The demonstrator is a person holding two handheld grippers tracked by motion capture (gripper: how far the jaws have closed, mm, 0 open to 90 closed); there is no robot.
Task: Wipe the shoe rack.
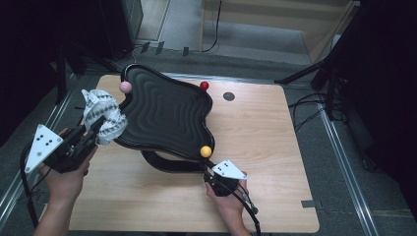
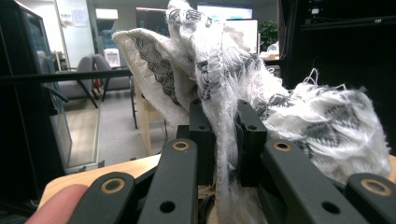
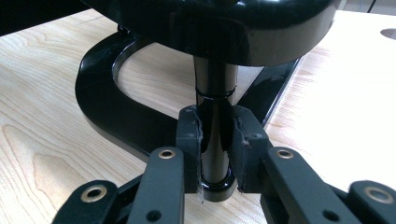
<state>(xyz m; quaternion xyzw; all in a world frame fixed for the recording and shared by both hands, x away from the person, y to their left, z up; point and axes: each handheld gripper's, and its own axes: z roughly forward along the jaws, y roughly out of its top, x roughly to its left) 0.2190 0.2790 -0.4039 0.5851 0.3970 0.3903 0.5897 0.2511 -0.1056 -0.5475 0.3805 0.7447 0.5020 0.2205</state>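
My left gripper (image 2: 219, 135) is clamped on the white lace cloth (image 2: 261, 93). My right gripper (image 3: 215, 140) is clamped on the black tray stand's post (image 3: 215, 93).

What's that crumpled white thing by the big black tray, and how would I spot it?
Start at the wavy black tray standing on the wooden table. At its left edge, just below the pink ball, the left claw pinches a bunched cloth. It is the only soft thing there: white with grey lace patterning and frayed edges.
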